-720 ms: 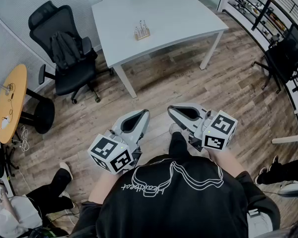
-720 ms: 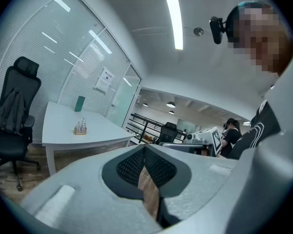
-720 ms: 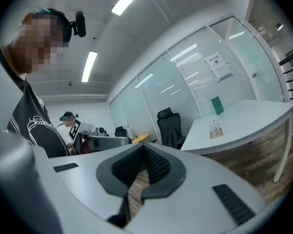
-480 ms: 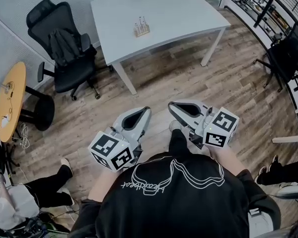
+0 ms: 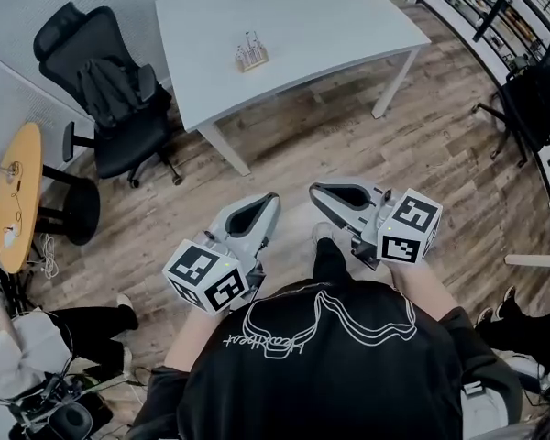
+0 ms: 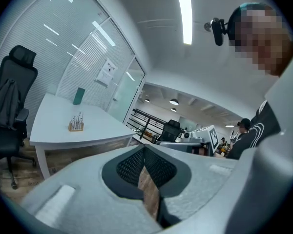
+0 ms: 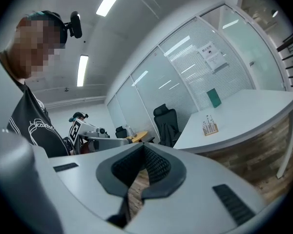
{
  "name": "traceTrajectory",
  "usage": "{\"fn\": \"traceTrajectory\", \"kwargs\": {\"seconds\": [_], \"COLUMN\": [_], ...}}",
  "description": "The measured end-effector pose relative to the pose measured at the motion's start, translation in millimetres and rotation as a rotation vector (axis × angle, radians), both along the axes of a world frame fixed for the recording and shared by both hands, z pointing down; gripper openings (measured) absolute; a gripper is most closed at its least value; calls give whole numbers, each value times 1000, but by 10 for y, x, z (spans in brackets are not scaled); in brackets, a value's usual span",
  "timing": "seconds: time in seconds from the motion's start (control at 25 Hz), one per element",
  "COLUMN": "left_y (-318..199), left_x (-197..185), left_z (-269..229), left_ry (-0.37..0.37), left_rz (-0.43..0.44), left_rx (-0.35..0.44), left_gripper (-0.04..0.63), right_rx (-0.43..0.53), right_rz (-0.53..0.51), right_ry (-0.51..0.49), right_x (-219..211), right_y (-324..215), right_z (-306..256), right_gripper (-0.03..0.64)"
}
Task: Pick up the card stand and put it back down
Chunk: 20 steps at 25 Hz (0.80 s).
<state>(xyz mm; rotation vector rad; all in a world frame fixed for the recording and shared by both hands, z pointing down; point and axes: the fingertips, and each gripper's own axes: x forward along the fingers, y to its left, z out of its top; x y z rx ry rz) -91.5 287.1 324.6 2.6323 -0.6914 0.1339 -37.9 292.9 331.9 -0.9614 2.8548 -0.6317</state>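
Observation:
A small wooden card stand (image 5: 250,54) with thin upright holders stands on the white table (image 5: 348,21), a little left of its middle. The stand also shows small and distant in the left gripper view (image 6: 76,124) and in the right gripper view (image 7: 210,127). Both grippers are held close to the person's body, over the wood floor and well short of the table. My left gripper (image 5: 273,199) is shut with nothing in it. My right gripper (image 5: 313,190) is shut and empty too. Their tips point toward the table.
A black office chair (image 5: 105,90) with a jacket on it stands left of the table. A round wooden side table (image 5: 16,195) is at the far left. A green box (image 6: 78,95) sits at the table's far edge. A railing (image 5: 495,16) and another chair (image 5: 532,108) are at right.
The view has drifted slightly, so the table and stand sit a bit lower-left in frame. Both grippers stay shut in nearly the same place near the body.

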Motion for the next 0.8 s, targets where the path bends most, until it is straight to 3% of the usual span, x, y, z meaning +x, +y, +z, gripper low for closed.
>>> {"fn": "traceTrajectory", "kwargs": {"seconds": [0.44, 0.8], "left_y": [-1141, -1808], "left_x": [509, 939], "left_z": [64, -74], "left_ry": [-8, -21], "left_rz": [-80, -142], "left_rx": [-65, 12], "left_gripper": [14, 14], "right_rx": [-8, 78], "right_rz": [-39, -99], "right_ry": [-29, 6], "right_x": [602, 1113], "right_y": [-1051, -1720], "right_z": [-105, -343], "right_gripper": [8, 8]}}
